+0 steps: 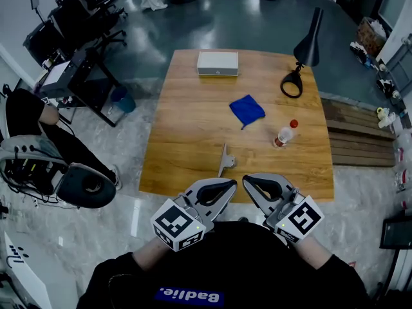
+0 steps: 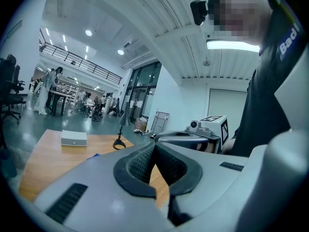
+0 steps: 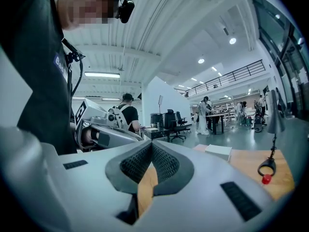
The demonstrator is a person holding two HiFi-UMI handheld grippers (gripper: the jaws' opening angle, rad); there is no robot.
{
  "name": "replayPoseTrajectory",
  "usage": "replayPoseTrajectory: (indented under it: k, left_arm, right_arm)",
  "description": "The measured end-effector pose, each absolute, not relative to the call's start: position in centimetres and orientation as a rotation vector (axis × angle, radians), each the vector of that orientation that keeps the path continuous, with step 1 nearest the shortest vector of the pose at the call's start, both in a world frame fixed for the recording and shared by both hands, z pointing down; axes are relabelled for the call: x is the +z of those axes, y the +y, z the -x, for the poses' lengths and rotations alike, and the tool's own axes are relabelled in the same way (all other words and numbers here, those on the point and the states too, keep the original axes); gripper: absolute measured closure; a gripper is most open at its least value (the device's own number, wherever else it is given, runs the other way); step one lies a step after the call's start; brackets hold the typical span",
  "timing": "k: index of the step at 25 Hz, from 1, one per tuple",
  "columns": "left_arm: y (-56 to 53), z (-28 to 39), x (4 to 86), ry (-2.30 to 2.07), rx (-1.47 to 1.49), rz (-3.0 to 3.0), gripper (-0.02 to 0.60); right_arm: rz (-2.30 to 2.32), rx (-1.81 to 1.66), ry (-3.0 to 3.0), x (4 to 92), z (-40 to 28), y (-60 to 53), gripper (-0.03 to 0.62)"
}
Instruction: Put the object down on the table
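The left hand-held gripper (image 1: pixel 229 185) and the right hand-held gripper (image 1: pixel 248 180) are seen closest, side by side just short of the near edge of the bench (image 1: pixel 180 140), part of which is covered by their tips. In both gripper views the jaws are seen fully together, with nothing between the pads. A small grey metal piece (image 1: pixel 225 161) is set on the bench just beyond the tips, close to the near edge and apart from both of them; what kind of piece it is cannot be made out. Bare wood is left along the bench's left side. Further out a blue cloth (image 1: pixel 247 111) lies mid-bench, and a bottle (image 1: pixel 283 136) with a red cap is laid on its side towards the right. A white box (image 1: pixel 217 63) is placed at the far edge and a black desk lamp (image 1: pixel 308 47) at the far right corner. Open floor surrounds the bench, bounded by office chairs (image 1: pixel 84 11) on the left and wooden planks (image 1: pixel 357 140) on the right.
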State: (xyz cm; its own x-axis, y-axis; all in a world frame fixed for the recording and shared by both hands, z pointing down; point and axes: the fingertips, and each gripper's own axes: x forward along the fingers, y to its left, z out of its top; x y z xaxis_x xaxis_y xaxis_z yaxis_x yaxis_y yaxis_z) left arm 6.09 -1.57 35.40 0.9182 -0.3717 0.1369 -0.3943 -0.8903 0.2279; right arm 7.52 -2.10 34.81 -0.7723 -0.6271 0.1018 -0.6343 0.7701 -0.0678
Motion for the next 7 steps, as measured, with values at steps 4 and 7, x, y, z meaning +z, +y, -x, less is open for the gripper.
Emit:
replayPoseTrajectory:
  k: [4,7]
  left_arm:
    - [-1.64,-6.0,35.47,-0.57,0.129,-2.827,0.577]
    - [-1.87,-6.03,35.54,-0.568,0.131,-2.827,0.577]
  right_arm:
    - [-1.037,0.169,-2.883,34.92,-7.62,-2.3,0.589]
    - [-1.038,0.18,-2.883,35.03,-7.69,-2.57,0.589]
